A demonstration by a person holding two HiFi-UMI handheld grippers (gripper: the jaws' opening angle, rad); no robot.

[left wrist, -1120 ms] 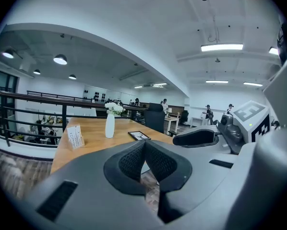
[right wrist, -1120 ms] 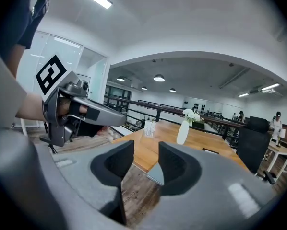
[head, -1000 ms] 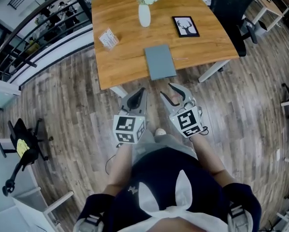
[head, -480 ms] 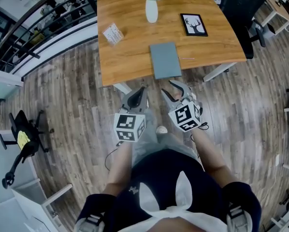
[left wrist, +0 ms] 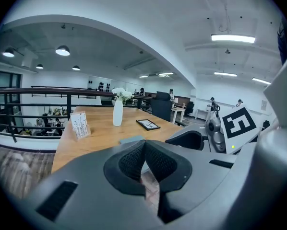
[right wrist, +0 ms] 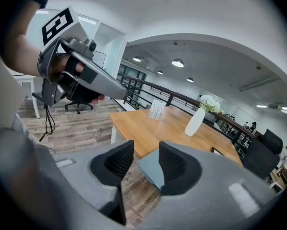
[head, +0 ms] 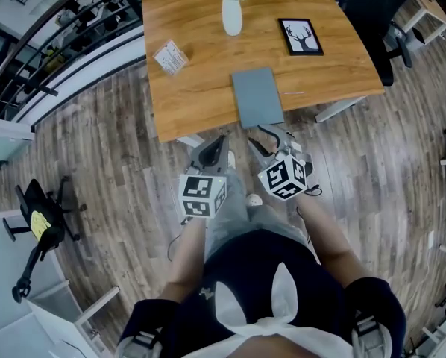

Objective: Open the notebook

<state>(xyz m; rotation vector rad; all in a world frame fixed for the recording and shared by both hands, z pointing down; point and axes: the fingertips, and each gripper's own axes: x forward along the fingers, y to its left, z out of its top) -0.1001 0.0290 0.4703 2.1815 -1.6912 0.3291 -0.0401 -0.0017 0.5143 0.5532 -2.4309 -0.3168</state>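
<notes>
No word, number or brand is legible anywhere. The small white printed card (head: 168, 57) stands on the light-brown wooden table (head: 200, 99), well ahead and to the left of the left gripper (head: 221, 140) fingertips, and its lines of print are too small to read. The white marker cube (head: 201, 196) behind those fingertips and the twin cube (head: 285, 177) behind the right gripper (head: 268, 137) fingertips bear only black-and-white square patterns, not letters.
</notes>
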